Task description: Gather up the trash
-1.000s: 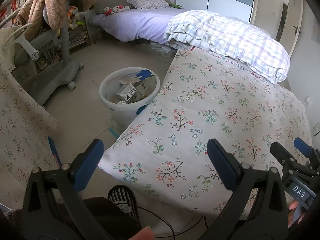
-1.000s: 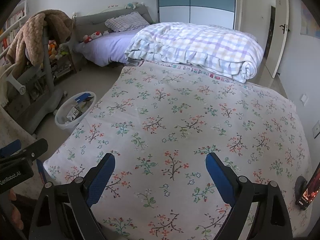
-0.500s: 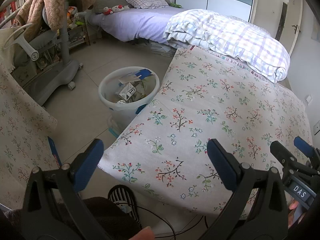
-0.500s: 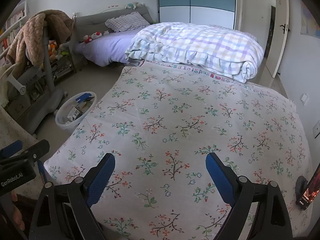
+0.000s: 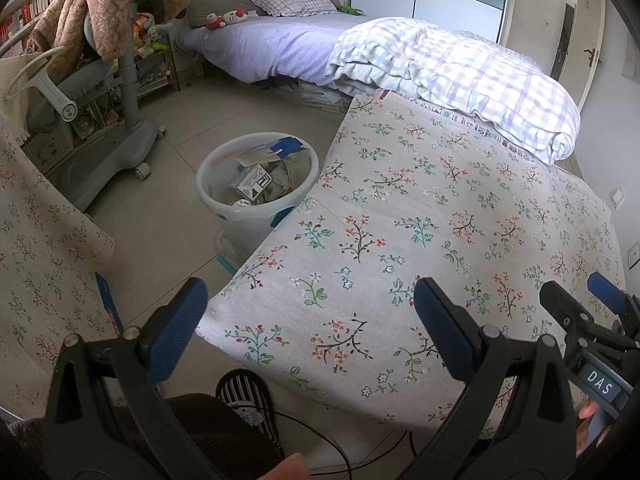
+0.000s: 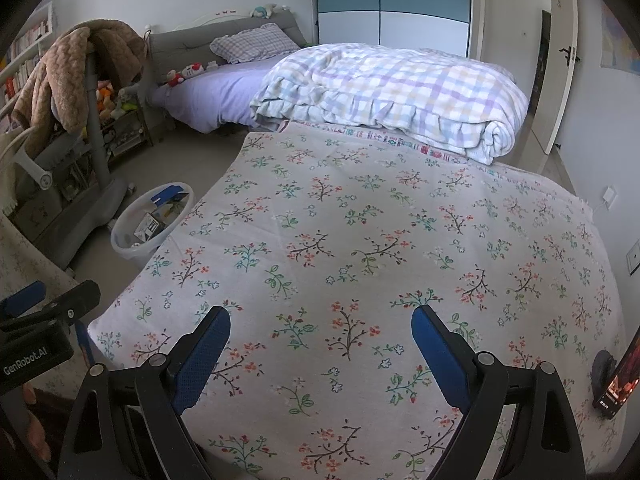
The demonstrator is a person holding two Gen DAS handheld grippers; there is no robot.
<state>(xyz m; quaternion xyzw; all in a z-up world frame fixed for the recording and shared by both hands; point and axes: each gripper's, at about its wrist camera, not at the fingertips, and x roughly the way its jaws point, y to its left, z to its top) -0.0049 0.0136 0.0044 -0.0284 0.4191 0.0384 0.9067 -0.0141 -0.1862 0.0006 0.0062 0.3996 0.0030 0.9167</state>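
Note:
A white plastic bin holding paper and cardboard trash stands on the floor beside the flowered bed; it also shows in the right wrist view. My left gripper is open and empty, above the bed's near left corner. My right gripper is open and empty, above the flowered bedspread. Each gripper shows at the edge of the other's view. No loose trash shows on the bedspread.
A folded checked quilt lies at the far end of the bed. A grey wheeled stand draped with a brown blanket stands left of the bin. A phone lies at the bed's right edge. A purple bed is beyond.

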